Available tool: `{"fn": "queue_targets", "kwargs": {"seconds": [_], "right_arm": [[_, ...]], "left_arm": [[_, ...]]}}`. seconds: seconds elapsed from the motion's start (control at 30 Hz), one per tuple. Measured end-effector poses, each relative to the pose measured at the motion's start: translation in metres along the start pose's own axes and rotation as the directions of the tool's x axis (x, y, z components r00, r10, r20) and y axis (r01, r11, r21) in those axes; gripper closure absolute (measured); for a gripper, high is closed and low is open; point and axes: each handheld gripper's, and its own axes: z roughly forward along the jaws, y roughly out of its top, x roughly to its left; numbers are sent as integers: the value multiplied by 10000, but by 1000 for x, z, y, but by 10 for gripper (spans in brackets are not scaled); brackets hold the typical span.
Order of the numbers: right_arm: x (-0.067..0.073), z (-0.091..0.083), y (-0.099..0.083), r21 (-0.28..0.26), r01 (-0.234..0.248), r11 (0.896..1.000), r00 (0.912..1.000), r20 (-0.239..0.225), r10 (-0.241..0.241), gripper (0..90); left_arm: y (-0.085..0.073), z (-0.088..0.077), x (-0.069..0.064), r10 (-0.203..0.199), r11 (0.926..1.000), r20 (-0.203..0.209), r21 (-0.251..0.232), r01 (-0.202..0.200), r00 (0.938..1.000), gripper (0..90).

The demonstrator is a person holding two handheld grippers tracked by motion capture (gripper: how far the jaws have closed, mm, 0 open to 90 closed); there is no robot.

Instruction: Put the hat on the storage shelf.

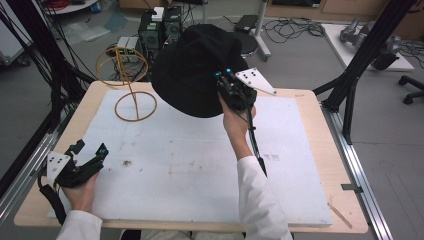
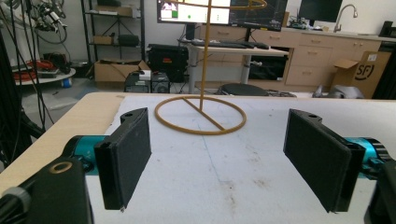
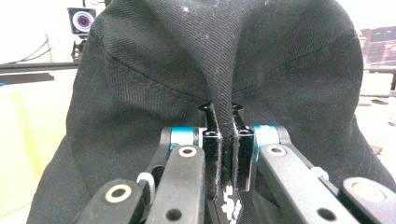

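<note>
A black fabric hat [image 1: 197, 67] hangs in the air over the far middle of the table, pinched by my right gripper [image 1: 226, 82]. In the right gripper view the two jaws press a fold of the hat [image 3: 224, 70] between them; my right gripper [image 3: 223, 112] is shut on it. A gold wire stand [image 1: 131, 80] with a ring base and ring top stands at the far left of the white board [image 1: 200, 160]. My left gripper [image 1: 90, 150] rests at the near left edge, jaws wide apart. In the left gripper view my left gripper [image 2: 217, 154] faces the stand's ring base [image 2: 201, 115], nothing between its pads.
The white board lies on a wooden table [image 1: 310, 100]. Black frame posts [image 1: 367, 50] rise at the right, and cables and computer boxes [image 1: 160, 27] sit on the floor beyond the far edge. A black cable [image 1: 255, 145] trails from the right gripper.
</note>
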Motion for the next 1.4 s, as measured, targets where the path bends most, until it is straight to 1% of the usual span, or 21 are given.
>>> {"fn": "queue_targets", "kwargs": {"seconds": [0.07,0.1,0.13,0.17,0.2,0.23,0.27,0.3,0.57,0.63,0.67,0.77,0.8,0.93,0.97,1.1,1.13,1.2,1.23,1.33,1.4], "right_arm": [[8,8,3,-4,-18,10000,9999,-149,18,864],[8,8,3,-4,-18,10000,9999,-149,18,864],[14,14,5,-40,-5,10000,9996,-275,4,864],[14,14,5,-40,-5,10000,9996,-275,4,864],[20,20,6,-56,-5,10000,9991,-426,2,864],[20,20,6,-56,-5,10000,9991,-426,2,864],[27,26,8,-57,10,10000,9982,-597,-13,864],[27,26,8,-57,10,10000,9982,-597,-13,864],[55,55,12,-130,-38,9999,9940,-1090,24,864],[66,68,12,-76,-8,10000,9928,-1202,-1,864],[66,68,12,-76,-8,10000,9928,-1202,-1,864],[75,81,10,34,-138,9999,9916,-1282,141,863],[81,89,9,75,-155,9999,9915,-1293,163,863],[91,100,7,8,-155,9999,9905,-1368,154,864],[96,108,6,20,-139,9999,9899,-1413,141,864],[108,126,5,33,-285,9996,9882,-1504,287,863],[110,131,3,39,-310,9995,9869,-1581,313,864],[114,135,2,102,-257,9996,9860,-1647,270,863],[118,144,-2,153,-136,9998,9858,-1673,160,863],[122,153,-5,196,-157,9997,9863,-1641,187,864],[125,165,-10,247,-376,9990,9848,-1687,412,864]], "left_arm": [[0,-1,0,136,9999,1,59,-136,9999,233],[0,-1,0,155,9999,-5,41,-155,9999,233],[0,-2,0,221,9997,4,76,-221,9998,233],[0,-2,-1,245,9997,1,61,-245,9997,233],[0,-3,-1,268,9996,11,29,-268,9996,233],[0,-3,-1,298,9995,9,53,-298,9996,233],[0,-3,-2,313,9995,19,70,-313,9995,233],[-1,-4,-2,342,9994,23,74,-343,9994,233],[-1,-6,-1,318,9995,56,56,-318,9995,233],[-1,-7,-1,321,9995,87,19,-321,9994,232],[-1,-7,-1,321,9995,87,19,-321,9994,232],[-1,-7,0,251,9997,68,-1,-251,9997,232],[-1,-7,0,239,9997,73,-8,-239,9997,232],[-2,-7,0,252,9997,123,-11,-252,9996,232],[-2,-7,0,272,9996,132,-10,-272,9995,232],[-2,-7,-1,234,9997,198,-77,-233,9995,232],[-2,-8,-1,320,9995,224,-82,-318,9992,232],[-2,-8,0,298,9995,212,-108,-296,9993,232],[-2,-9,0,287,9995,187,-103,-285,9994,232],[-1,-11,2,265,9996,133,-141,-263,9996,232],[-2,-12,4,129,9998,117,-144,-127,9998,232]]}}
